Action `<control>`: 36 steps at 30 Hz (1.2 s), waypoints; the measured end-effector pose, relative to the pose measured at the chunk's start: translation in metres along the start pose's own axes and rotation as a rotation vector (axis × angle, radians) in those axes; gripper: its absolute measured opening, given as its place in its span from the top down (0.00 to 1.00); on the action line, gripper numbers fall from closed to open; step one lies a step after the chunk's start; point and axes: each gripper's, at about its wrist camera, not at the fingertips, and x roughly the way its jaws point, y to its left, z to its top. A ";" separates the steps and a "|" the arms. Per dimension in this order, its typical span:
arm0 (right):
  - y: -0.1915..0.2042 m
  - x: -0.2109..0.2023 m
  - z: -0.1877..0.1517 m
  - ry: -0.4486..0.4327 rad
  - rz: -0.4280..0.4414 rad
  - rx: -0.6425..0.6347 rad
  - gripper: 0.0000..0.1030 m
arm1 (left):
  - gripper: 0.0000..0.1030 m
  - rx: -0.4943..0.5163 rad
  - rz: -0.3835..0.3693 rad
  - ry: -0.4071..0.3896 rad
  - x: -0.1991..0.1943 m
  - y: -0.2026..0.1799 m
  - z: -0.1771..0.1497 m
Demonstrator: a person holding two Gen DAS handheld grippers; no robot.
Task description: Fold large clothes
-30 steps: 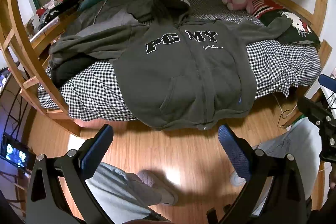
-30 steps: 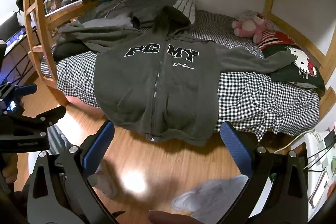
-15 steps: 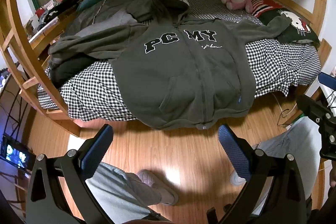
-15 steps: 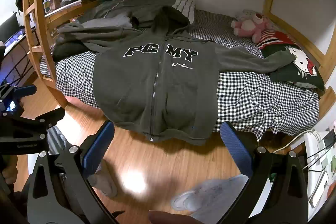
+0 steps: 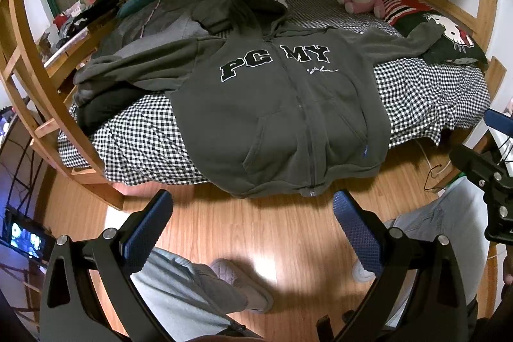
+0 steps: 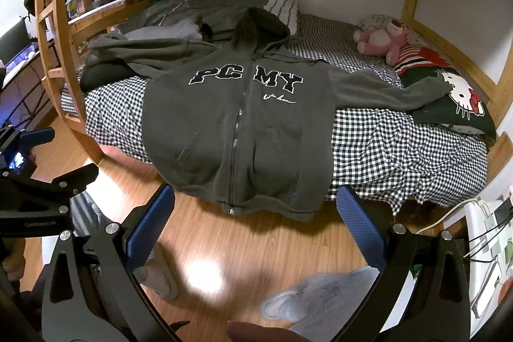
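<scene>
Left wrist view: dark grey zip-up hoodie (image 5: 282, 104) lies flat on the black-and-white checked bed (image 5: 426, 98), hem draped over the edge.
Left gripper (image 5: 253, 220) hangs above the wooden floor (image 5: 256, 233), fingers spread wide, nothing held. Right wrist view: right gripper (image 6: 255, 220) likewise splayed and empty; only here, a white power strip (image 6: 493, 226) shows.

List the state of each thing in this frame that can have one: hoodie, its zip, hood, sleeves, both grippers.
Hoodie: spread face up on the bed, unfolded, hem hanging over the edge.
Zip: closed.
Hood: lying flat above the collar.
Sleeves: stretched out sideways, one end on the cat pillow.
Left gripper: open, empty, above the floor.
Right gripper: open, empty.
</scene>
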 end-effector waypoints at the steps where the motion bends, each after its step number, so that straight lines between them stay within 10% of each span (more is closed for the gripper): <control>1: 0.000 0.000 0.000 -0.001 0.002 0.001 0.03 | 0.05 0.001 0.002 0.000 0.000 0.001 0.000; 36: -0.003 0.011 -0.002 0.029 0.019 0.007 0.03 | 0.05 -0.007 0.032 0.035 0.015 -0.001 0.005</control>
